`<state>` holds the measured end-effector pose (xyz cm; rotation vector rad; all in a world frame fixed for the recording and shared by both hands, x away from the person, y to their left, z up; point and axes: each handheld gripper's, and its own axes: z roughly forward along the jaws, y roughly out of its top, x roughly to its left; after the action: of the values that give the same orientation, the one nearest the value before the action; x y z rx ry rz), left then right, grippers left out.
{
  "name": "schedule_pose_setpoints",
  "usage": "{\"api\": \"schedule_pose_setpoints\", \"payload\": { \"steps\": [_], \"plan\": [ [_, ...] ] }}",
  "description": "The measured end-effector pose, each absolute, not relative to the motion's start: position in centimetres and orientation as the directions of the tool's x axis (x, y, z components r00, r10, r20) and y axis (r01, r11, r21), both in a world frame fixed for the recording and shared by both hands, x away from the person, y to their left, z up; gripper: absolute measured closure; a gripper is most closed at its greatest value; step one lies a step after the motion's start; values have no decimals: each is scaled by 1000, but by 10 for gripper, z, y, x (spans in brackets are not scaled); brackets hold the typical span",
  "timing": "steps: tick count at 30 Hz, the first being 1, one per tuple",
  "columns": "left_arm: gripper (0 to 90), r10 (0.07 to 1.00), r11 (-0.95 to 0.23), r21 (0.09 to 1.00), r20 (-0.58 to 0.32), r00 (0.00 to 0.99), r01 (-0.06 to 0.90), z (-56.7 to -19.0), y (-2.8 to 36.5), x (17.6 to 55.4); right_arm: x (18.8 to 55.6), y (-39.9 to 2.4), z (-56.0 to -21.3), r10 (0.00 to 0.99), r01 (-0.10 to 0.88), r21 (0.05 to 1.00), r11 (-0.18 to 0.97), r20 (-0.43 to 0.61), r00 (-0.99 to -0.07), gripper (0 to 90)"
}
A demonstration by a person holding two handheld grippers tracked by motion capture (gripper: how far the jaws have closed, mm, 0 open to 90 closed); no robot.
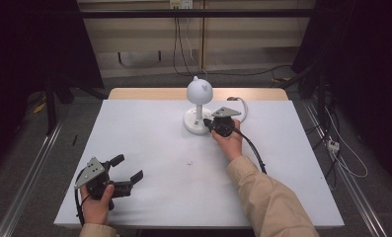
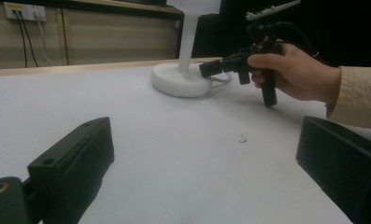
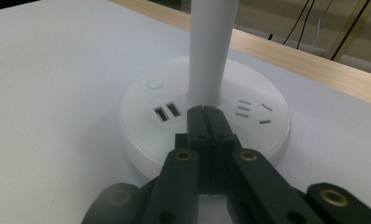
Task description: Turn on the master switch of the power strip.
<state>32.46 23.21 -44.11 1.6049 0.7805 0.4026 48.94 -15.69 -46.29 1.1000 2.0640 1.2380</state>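
A white desk lamp (image 1: 199, 91) with a round head stands at the back middle of the table on a disc base (image 1: 192, 123). That base (image 3: 136, 126) carries a round button (image 3: 154, 84), two USB ports (image 3: 167, 112) and socket slots (image 3: 254, 109) around the white stem (image 3: 211, 46). My right gripper (image 1: 207, 121) is shut with nothing between its jaws. Its tips (image 3: 204, 111) lie over the base top just in front of the stem's foot; whether they touch it I cannot tell. My left gripper (image 1: 130, 167) is held open at the table's front left, its jaws (image 2: 204, 130) wide apart over bare white surface, pointing toward the lamp base (image 2: 181, 84) and the right gripper (image 2: 209, 68).
A white sheet (image 1: 149, 148) covers the table, with a wooden strip (image 1: 149, 94) showing at the back edge. A white cable (image 1: 242, 104) loops behind the lamp. A small dark mark (image 1: 189, 163) sits mid-table. Floor cables and a power strip (image 1: 333, 145) lie to the right.
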Motion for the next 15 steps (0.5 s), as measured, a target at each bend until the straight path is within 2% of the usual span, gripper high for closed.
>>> {"api": "schedule_pose_setpoints", "payload": {
  "steps": [4,7,15],
  "plan": [
    [39,682,-31,966,-169,712,258,-441,231,325,489,-152,-464,832,392,886,249,12,-555,900],
    [39,682,-31,966,-168,712,257,-441,232,324,489,-145,-463,835,374,879,296,-47,-549,900],
    [39,688,-27,965,-170,705,259,-442,236,323,491,-148,-462,834,384,883,269,-14,-552,900]
  ]
}}
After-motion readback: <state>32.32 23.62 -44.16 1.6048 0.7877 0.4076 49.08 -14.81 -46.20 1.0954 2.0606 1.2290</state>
